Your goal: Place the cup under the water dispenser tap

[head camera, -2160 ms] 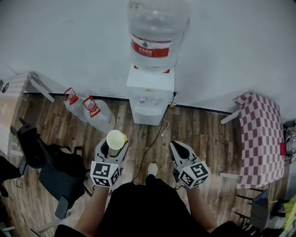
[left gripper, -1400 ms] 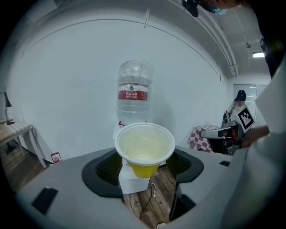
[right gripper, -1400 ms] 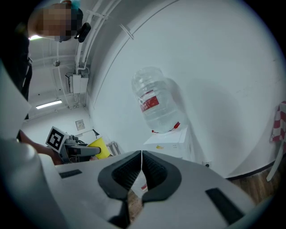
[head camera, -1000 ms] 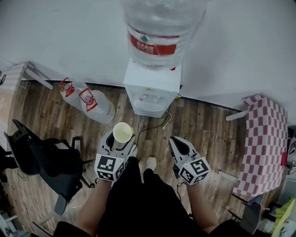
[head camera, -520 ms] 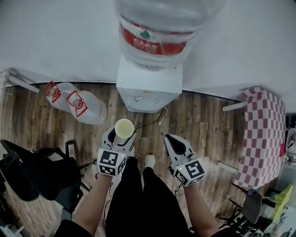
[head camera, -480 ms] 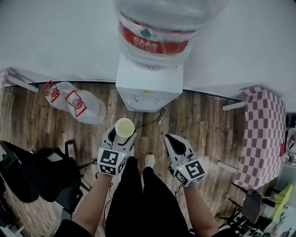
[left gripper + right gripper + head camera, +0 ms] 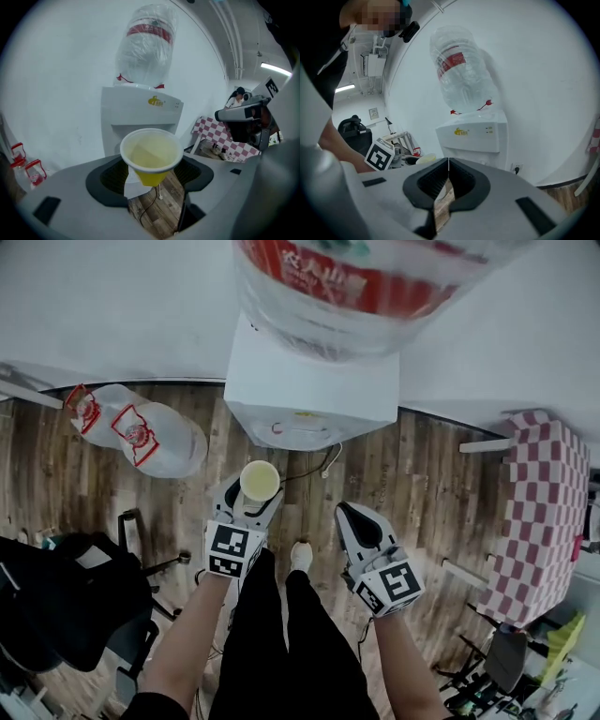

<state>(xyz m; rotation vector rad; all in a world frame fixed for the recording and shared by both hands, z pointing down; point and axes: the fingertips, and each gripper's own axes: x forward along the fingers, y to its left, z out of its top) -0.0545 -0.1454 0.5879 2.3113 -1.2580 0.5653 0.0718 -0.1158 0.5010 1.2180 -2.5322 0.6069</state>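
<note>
A yellow paper cup stands upright between the jaws of my left gripper, which is shut on it; the cup looks empty inside. Just ahead is the white water dispenser with a large clear bottle on top. Its tap recess is right beyond the cup. My right gripper hangs to the right of the cup, its jaws shut with nothing between them.
Two spare water bottles lie on the wooden floor left of the dispenser. A black chair is at the lower left, a red-checked table at the right. A power cord runs over the floor below the dispenser.
Both grippers have sunk and come nearer the dispenser, which fills more of the head view. The cup stays gripped in the left gripper.
</note>
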